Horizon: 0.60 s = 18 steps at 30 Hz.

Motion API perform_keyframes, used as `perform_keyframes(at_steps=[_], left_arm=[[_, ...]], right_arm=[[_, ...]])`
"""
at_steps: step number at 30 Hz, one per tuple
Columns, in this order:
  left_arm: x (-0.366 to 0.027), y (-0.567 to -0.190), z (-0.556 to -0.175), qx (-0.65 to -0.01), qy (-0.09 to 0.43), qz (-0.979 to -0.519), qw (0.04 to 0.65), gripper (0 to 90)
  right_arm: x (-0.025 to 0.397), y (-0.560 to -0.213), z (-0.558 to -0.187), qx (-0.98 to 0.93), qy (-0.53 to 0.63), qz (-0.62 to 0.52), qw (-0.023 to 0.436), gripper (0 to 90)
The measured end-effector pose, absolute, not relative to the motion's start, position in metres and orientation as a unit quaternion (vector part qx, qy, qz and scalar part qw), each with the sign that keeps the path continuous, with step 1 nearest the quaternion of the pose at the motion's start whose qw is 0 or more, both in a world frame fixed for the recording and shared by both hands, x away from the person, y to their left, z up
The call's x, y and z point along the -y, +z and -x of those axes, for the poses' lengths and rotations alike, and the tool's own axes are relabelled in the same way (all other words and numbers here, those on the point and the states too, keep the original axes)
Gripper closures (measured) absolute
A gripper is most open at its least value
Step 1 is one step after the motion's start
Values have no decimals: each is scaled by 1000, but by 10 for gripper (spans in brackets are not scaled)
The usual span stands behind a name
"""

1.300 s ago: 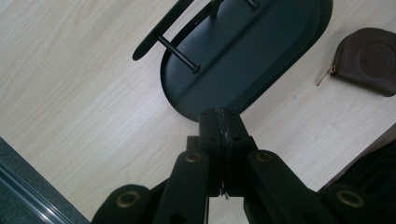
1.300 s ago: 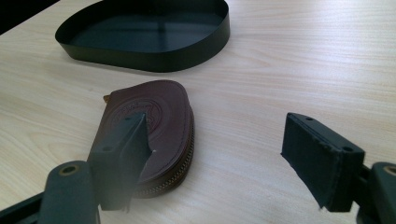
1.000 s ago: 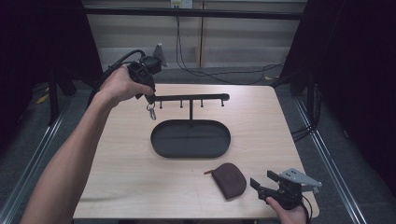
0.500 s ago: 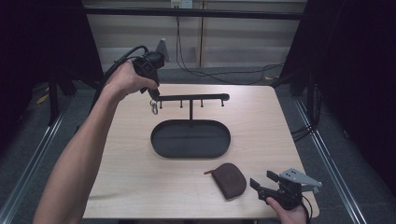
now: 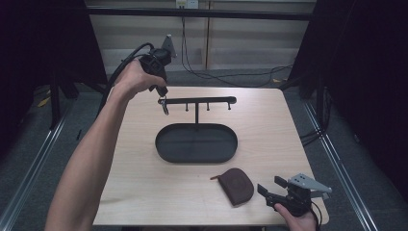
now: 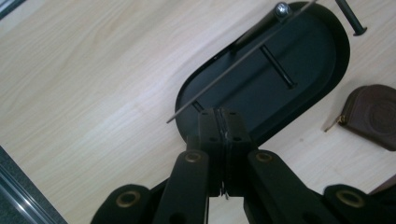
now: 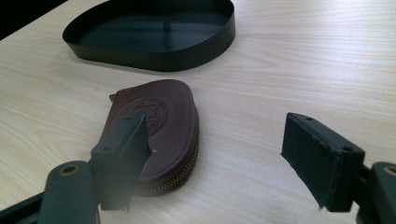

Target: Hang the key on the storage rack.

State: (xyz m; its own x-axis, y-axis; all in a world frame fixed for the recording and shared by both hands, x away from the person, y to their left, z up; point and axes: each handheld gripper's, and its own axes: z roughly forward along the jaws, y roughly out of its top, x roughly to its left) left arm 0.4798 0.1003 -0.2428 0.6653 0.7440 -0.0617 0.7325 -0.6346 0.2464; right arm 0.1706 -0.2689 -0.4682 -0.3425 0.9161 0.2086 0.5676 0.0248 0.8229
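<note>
My left gripper [image 5: 162, 94] is raised at the left end of the black rack's bar [image 5: 197, 100], shut on a small metal key ring [image 5: 164, 106] that hangs just beneath it. In the left gripper view the gripper [image 6: 219, 114] has its jaws pressed together above the oval black tray [image 6: 299, 51], with a sliver of metal between them. A brown zip pouch [image 5: 235, 185] lies on the table in front of the tray. My right gripper [image 5: 269, 189] rests low at the front right corner, open, just right of the pouch [image 7: 159, 126]; the gripper [image 7: 219, 140] has nothing between its fingers.
The rack's post [image 5: 197, 113] rises from the tray [image 5: 168, 144], and short pegs hang under the bar. The pale wooden table [image 5: 120, 183] ends close behind my right gripper. Metal rails and cables run along the floor on both sides.
My left gripper has carried the key ring a little up and to the right, closer to the bar's left end. The right gripper and the pouch have stayed put.
</note>
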Motion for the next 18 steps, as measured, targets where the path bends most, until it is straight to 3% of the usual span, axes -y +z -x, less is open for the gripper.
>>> perform_keyframes(at_steps=[18], left_arm=[[-112,-263,-483,-430,44,-897,95,879]], right_arm=[[268,-468,-171,-689,444,-538,196,228]])
